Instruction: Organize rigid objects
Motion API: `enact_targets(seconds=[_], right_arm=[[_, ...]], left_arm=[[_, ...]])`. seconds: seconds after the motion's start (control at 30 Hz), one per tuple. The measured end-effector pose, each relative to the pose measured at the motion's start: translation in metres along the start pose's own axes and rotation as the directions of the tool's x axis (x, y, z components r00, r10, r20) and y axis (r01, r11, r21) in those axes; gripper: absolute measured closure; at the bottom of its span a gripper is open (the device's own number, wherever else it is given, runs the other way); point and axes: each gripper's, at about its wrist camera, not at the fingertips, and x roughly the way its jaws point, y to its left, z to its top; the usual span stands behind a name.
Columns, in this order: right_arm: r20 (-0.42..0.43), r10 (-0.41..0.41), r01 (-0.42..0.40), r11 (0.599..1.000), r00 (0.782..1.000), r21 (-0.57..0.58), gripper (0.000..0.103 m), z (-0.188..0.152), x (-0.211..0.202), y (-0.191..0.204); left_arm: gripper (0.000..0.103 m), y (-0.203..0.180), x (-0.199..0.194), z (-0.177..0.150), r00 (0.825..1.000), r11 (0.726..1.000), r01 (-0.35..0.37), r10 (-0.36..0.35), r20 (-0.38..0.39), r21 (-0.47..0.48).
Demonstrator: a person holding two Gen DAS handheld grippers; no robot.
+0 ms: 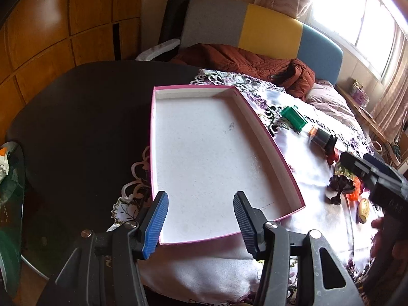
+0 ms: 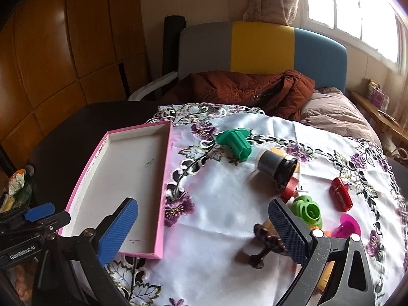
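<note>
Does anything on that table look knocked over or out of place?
Yes. The green spool and the grey jar both lie on their sides on the flowered cloth, as does a small dark stand. The pink tray has nothing in it, only a few smudges on its floor.

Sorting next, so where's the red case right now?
In the right wrist view, the red case lies on the tablecloth at right, just right of the lime green piece, above the magenta cup.

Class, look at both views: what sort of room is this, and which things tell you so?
Probably a bedroom at home: a bed headboard in grey, yellow and blue, a rust quilt piled on the bed, and a flowered tablecloth on the table.
</note>
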Motion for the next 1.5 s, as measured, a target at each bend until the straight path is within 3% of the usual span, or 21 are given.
enact_targets(seconds=[0.17, 0.33, 0.43, 0.53, 0.67, 0.87, 1.2, 1.27, 1.33, 1.43, 1.5], right_arm=[[0.030, -0.114, 0.111, 0.991, 0.993, 0.071, 0.000, 0.019, -0.004, -0.063], [0.010, -0.242, 0.238, 0.962, 0.970, 0.134, 0.000, 0.023, 0.003, -0.130], [-0.001, -0.255, 0.249, 0.942, 0.967, 0.226, 0.000, 0.013, 0.008, -0.161], [-0.043, -0.203, 0.206, 0.918, 0.978, 0.338, 0.000, 0.009, 0.012, -0.183], [-0.042, -0.191, 0.193, 0.908, 0.981, 0.372, 0.000, 0.008, 0.008, -0.187], [-0.063, -0.193, 0.202, 0.905, 0.979, 0.374, 0.000, 0.007, 0.011, -0.189], [-0.061, -0.196, 0.204, 0.903, 0.979, 0.379, 0.000, 0.008, 0.010, -0.191], [-0.055, -0.192, 0.199, 0.903, 0.980, 0.380, 0.000, 0.009, 0.009, -0.191], [-0.048, -0.189, 0.193, 0.905, 0.981, 0.380, 0.000, 0.010, 0.008, -0.190], [-0.045, -0.189, 0.192, 0.906, 0.981, 0.378, 0.000, 0.011, 0.008, -0.190], [-0.042, -0.188, 0.190, 0.906, 0.981, 0.378, 0.000, 0.012, 0.008, -0.191]], left_arm=[[0.049, -0.002, 0.004, 0.008, 0.996, 0.997, 0.079, -0.079, -0.031, -0.020], [0.049, -0.010, 0.011, 0.021, 0.990, 0.992, 0.121, -0.123, -0.067, -0.038], [0.049, -0.022, 0.014, 0.030, 0.987, 0.989, 0.145, -0.146, -0.071, -0.025], [0.049, -0.037, 0.015, 0.039, 0.982, 0.985, 0.173, -0.173, -0.073, 0.002], [0.049, -0.058, 0.024, 0.051, 0.977, 0.980, 0.195, -0.190, -0.097, 0.040], [0.049, -0.086, 0.045, 0.065, 0.953, 0.959, 0.276, -0.266, -0.142, 0.060], [0.045, -0.135, 0.086, 0.088, 0.892, 0.914, 0.404, -0.384, -0.239, 0.040], [0.041, -0.143, 0.097, 0.093, 0.892, 0.920, 0.391, -0.370, -0.260, 0.032], [0.041, -0.152, 0.112, 0.100, 0.878, 0.915, 0.402, -0.377, -0.296, 0.026], [0.037, -0.164, 0.132, 0.113, 0.877, 0.925, 0.380, -0.358, -0.319, 0.008], [0.038, -0.171, 0.143, 0.122, 0.886, 0.933, 0.359, -0.341, -0.314, -0.001]])
